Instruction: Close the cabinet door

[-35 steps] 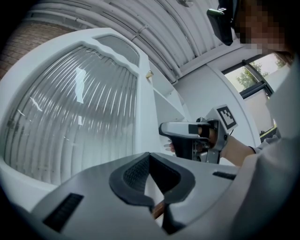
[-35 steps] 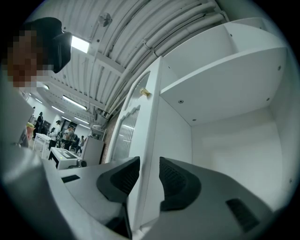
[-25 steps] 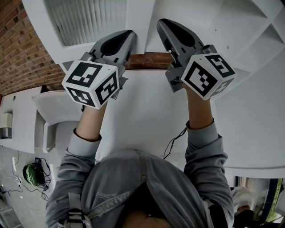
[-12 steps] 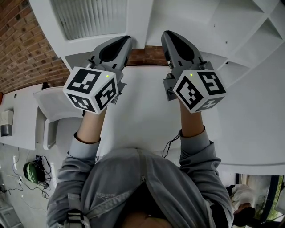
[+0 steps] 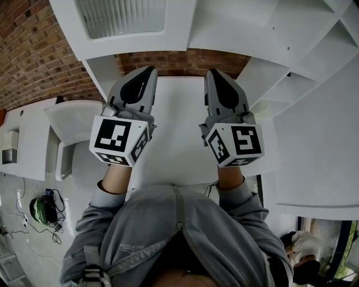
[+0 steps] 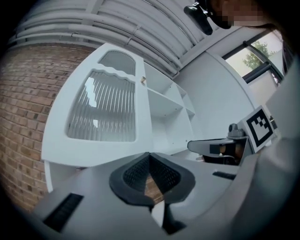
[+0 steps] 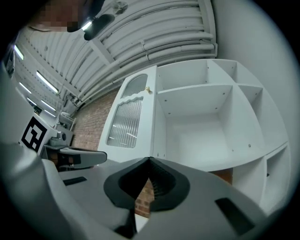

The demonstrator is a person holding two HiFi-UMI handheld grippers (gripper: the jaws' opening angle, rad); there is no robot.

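The white cabinet door (image 5: 120, 17) with its ribbed glass pane (image 6: 103, 112) stands swung open to the left of the empty white cabinet (image 7: 197, 122). A small knob (image 7: 148, 89) sits on the door's free edge. Both grippers hover side by side over the white table, below the cabinet and apart from it. My left gripper (image 5: 150, 70) is shut with nothing between its fingers, and its tips (image 6: 149, 154) meet. My right gripper (image 5: 212, 72) is shut and empty too, with its jaws closed (image 7: 149, 160). Neither touches the door.
A white table top (image 5: 179, 123) lies under the grippers. A brick wall (image 5: 33, 50) runs behind and to the left. A white chair (image 5: 67, 123) stands at the left, with a green headset (image 5: 40, 216) and cables on the floor. More open shelves (image 5: 314, 61) are at the right.
Both grippers have drawn back from the cabinet and sunk toward the person. More of the brick wall and table shows beyond their tips. The door still stands open.
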